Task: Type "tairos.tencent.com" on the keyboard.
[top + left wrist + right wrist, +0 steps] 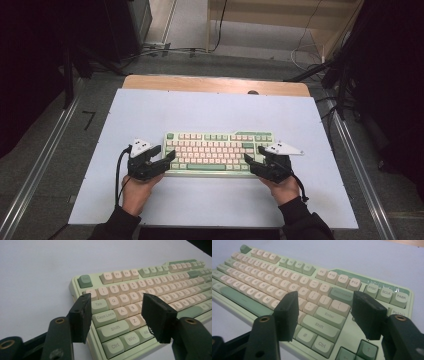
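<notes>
Black jaws of my left gripper [116, 317] fill the near foreground, spread apart, nothing between them but air over the Shift and Caps Lock corner. Right gripper [325, 315] likewise spread, hanging over the Enter and Shift end.

Keyboard [218, 152], pale green with cream keys, lies flat on the white table [200, 112], roughly centred, long edge toward me. From the high view my left gripper [167, 159] sits at its left end and my right gripper [251, 162] at its right end, each very near the case; contact I cannot confirm.

Likely step: grasping both ends to lift or shift it.

Risks, as I judge them:
- Jaws closing on keycaps rather than the case edge could pop caps off.
- Uneven grip left versus right would tilt or twist the board.
- A shallow hold on the smooth plastic edge may slip.
</notes>
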Action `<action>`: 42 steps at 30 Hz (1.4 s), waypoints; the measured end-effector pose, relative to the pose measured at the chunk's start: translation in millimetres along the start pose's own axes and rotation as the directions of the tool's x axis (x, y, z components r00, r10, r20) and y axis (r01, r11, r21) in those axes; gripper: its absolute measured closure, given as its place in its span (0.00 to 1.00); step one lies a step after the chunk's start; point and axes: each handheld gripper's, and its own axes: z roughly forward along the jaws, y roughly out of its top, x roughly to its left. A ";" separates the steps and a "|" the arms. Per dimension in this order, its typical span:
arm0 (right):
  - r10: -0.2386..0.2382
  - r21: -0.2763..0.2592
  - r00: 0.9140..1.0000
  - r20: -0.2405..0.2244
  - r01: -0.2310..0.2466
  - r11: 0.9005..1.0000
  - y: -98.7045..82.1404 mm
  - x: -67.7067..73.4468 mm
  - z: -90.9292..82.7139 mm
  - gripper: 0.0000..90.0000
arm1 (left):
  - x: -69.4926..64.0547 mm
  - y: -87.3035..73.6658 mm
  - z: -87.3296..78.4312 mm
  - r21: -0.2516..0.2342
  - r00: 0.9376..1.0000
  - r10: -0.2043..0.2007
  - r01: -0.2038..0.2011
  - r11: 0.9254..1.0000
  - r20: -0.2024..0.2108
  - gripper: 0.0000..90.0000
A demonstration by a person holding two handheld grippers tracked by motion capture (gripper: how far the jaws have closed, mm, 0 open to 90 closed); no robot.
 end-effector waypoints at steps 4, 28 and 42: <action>0.000 0.000 1.000 0.007 0.000 1.000 -1.2 -1.4 -2.2 0.36 | 1.1 -1.3 -3.5 -0.004 1.000 0.003 -0.003 1.000 -0.014 0.41; 0.014 -0.010 0.999 0.052 -0.014 1.000 -13.5 -22.4 -23.3 0.19 | 6.9 -11.4 -19.3 -0.032 0.999 0.005 -0.007 0.999 -0.052 0.33; 0.046 -0.033 0.994 0.094 -0.043 0.999 -24.1 -39.4 -40.9 0.13 | 17.8 -13.6 -25.9 -0.046 0.995 -0.024 0.019 0.999 -0.092 0.32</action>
